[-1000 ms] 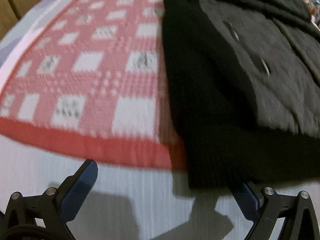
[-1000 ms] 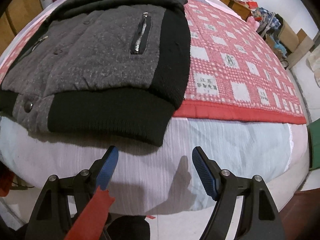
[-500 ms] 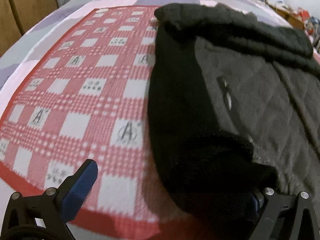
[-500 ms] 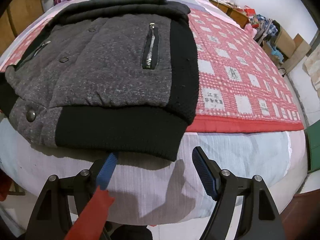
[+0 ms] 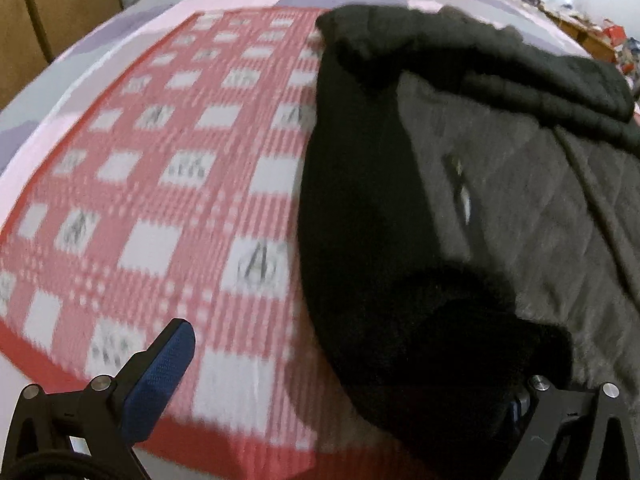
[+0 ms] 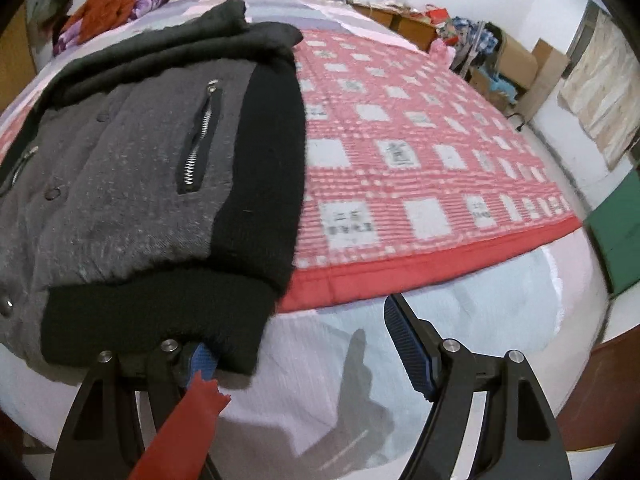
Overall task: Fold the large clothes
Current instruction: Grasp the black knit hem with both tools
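Right wrist cam: both grippers (image 6: 304, 344) (image 5: 348, 368) moved in under jacket (image 6: 132, 168) hem on bed (image 6: 460, 304) w/ checked blanket (image 6: 400, 168); jaws spread wide, not pinching yet. Hem draped over inner fingers (image 6: 200, 360), prob. ready to clamp.

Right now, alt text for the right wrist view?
A grey jacket with black sleeves and hem lies on a red checked blanket on a bed. The open right gripper straddles the hem's corner, one finger under it, the other clear.
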Motion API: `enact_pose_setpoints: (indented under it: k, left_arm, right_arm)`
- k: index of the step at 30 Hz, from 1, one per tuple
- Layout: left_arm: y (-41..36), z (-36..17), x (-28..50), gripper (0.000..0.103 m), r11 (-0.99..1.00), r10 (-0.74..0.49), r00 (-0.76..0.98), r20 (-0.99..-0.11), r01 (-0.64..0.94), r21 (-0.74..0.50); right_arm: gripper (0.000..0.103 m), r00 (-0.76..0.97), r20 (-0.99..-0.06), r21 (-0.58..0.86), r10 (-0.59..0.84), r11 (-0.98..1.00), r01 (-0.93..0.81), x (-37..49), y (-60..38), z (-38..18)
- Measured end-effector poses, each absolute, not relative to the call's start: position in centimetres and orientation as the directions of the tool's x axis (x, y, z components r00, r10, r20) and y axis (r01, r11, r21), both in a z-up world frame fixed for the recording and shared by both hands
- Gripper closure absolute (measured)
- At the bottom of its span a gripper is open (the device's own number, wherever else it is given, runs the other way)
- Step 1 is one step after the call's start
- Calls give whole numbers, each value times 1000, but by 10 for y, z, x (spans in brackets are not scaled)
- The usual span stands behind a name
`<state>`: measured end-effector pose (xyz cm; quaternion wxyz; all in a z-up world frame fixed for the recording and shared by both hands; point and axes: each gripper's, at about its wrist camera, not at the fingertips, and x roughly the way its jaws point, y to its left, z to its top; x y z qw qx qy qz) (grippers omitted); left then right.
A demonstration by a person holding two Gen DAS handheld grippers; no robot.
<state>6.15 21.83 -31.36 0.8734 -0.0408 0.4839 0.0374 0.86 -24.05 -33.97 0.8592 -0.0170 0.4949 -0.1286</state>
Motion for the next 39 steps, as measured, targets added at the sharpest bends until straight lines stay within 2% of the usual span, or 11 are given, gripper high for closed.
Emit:
enact_pose_setpoints:
  k: [4, 7, 14, 19, 22, 23, 25, 26, 27, 32, 39]
  left_arm:
    - [217, -335, 46, 3, 995, 22, 483, -875, -93, -26]
    - [219, -335, 40, 8, 995, 20, 511, -859, -93, -32]
    - [201, -331, 44, 41, 996, -79, 526, -847, 10, -87]
    - [212, -328, 43, 42, 998, -25, 550, -835, -40, -57]
    - [224, -336, 47, 43, 991, -49, 528, -848, -80, -107]
    - [221, -339, 49, 49, 992, -66, 518, -853, -61, -113]
    - [213, -336, 51, 70, 994, -91, 520, -849, -8, -112]
    - [208, -334, 52, 75, 995, -95, 515, -852, 12, -103]
    - [208, -330, 52, 79, 994, -98, 523, -847, 16, -105]
    - [226, -311, 44, 84, 982, -150, 544, -826, -14, -188]
    - [226, -277, 31, 86, 983, -180, 570, -802, 70, -172]
  right_arm:
    - [24, 476, -851, -173, -223, 974, 148, 17, -228, -350]
    - [24, 508, -813, -147, -286, 943, 297, 18, -249, -341]
    - [24, 504, -821, -161, -269, 955, 248, 34, -232, -354]
    - [24, 522, -800, -205, -296, 952, 226, 34, -235, -346]
    - [24, 520, -819, -74, -244, 942, 326, 31, -254, -347]
    - [24, 499, -837, -60, -227, 943, 328, 32, -252, -352]
    - [39, 495, -842, -72, -215, 954, 291, 36, -244, -355]
    - [64, 508, -840, -61, -191, 964, 260, 37, -240, -354]
    - [75, 514, -844, -37, -153, 973, 229, 38, -236, -352]
    - [84, 525, -847, 83, -83, 955, 286, 32, -253, -337]
    - [87, 571, -820, 78, -45, 979, 189, 22, -255, -296]
